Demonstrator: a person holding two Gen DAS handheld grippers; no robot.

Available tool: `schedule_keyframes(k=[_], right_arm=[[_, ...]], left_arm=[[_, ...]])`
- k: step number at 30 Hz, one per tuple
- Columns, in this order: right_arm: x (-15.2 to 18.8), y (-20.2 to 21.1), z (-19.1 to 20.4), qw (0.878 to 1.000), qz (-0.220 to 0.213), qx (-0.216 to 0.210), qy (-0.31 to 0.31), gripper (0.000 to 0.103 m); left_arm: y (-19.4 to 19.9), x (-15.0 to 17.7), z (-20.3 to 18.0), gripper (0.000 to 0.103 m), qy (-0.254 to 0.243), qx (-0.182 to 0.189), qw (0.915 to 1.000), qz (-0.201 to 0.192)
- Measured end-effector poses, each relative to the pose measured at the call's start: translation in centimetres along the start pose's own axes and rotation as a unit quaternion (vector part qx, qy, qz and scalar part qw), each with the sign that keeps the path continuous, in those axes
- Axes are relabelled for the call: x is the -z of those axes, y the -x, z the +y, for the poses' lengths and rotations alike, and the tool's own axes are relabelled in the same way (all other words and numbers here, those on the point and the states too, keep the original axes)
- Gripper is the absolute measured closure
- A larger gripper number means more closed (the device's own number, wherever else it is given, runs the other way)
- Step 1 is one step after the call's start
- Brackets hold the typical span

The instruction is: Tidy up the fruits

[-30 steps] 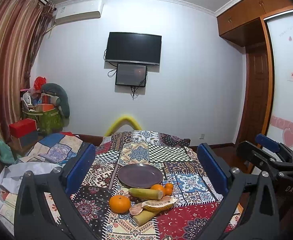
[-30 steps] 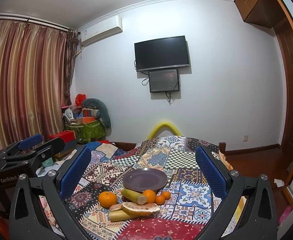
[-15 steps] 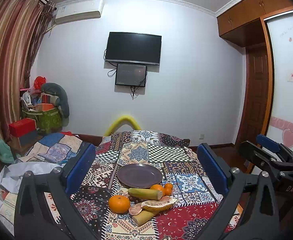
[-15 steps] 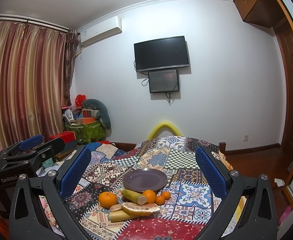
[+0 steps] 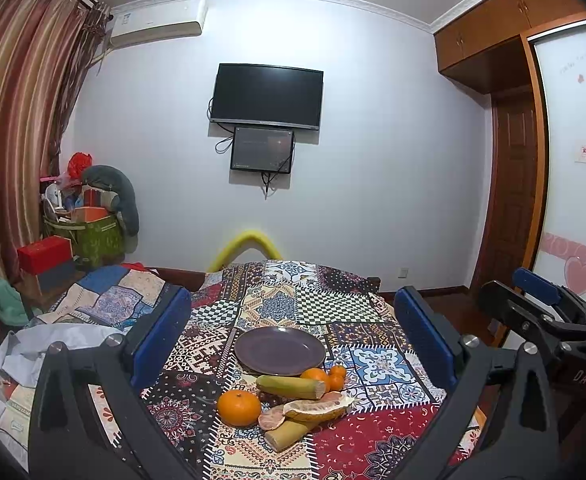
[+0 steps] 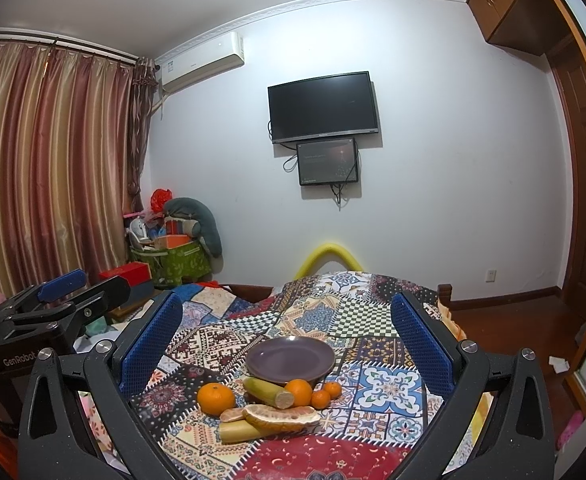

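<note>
Gaping wide—both grippers (image 5: 293, 334) (image 6: 287, 332)—empty

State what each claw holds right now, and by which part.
Nothing. The left claw and right claw are both open and empty; the fruit lies untouched on the quilt.

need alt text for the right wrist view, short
An empty purple plate sits on a patchwork cloth, with oranges, two sugarcane pieces and pomelo peel clustered just in front of it. The right tool frames the scene, open and empty; the left tool shows at the left edge.
</note>
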State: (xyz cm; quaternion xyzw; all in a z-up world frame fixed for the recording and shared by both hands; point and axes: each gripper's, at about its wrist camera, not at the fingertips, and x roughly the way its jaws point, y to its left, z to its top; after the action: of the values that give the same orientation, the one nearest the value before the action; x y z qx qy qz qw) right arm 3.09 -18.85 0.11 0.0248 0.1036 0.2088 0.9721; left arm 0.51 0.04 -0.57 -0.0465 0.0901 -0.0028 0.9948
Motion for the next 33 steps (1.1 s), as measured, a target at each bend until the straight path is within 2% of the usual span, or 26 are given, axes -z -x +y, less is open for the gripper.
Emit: schedule_keyframes(k=[10, 16, 24, 33], right_arm=[[0.3, -0.7, -0.1, 1.000, 0.009, 0.000, -0.001, 0.000], [1.3, -2.4, -0.4, 0.999, 0.037, 0.004, 0.000, 0.000], [4.7, -6.5, -1.2, 0.994, 0.111, 0.020, 0.014, 0.000], [9.4, -11.5, -2.2, 0.975, 0.222, 0.012, 0.003, 0.000]], left_arm=[[-0.6, 0.3, 0.3, 0.000, 0.001, 0.000, 1.0000, 0.007], [-2.6, 1.1, 1.3, 0.000, 0.000, -0.002, 0.9993, 0.036], [-7.5, 4.1, 3.5, 0.000, 0.008, -0.015, 0.9929, 0.117], [-12.6, 8.8, 6.3, 0.000, 0.022, -0.037, 0.9788, 0.200]])
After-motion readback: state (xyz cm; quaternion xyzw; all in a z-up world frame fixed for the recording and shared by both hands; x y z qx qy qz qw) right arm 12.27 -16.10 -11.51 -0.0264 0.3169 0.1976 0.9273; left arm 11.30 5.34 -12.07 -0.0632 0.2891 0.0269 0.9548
